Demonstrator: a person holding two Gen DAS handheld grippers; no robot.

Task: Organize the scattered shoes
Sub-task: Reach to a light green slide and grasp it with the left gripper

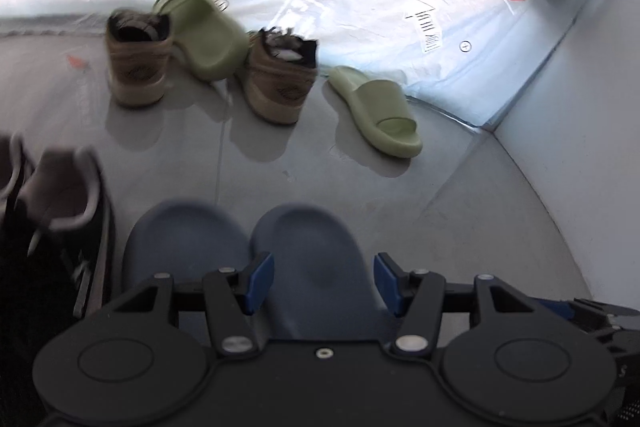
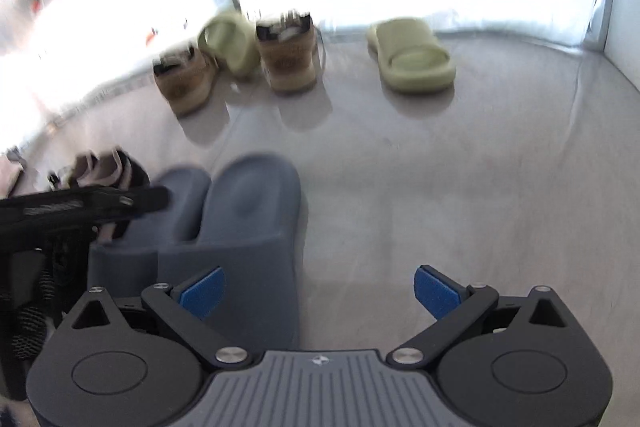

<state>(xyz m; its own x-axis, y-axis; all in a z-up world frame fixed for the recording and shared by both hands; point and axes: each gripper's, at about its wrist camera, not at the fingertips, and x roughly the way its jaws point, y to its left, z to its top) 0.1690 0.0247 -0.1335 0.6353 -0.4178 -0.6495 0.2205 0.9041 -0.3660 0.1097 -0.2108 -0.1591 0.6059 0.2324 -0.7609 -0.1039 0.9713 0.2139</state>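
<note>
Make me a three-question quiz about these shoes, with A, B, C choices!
1. Where is the tilted green slide?
A. between the two brown sneakers
B. on the blue slides
C. in a tool

2. How many green slides are there?
A. one
B. two
C. four

3. What is the right tool doing?
A. gripping a sneaker
B. gripping a slide
C. open, holding nothing

Answers: 1 A, it leans between the brown sneakers. 2 B, a second one lies flat. 3 C, its fingers stand apart over bare floor.
</note>
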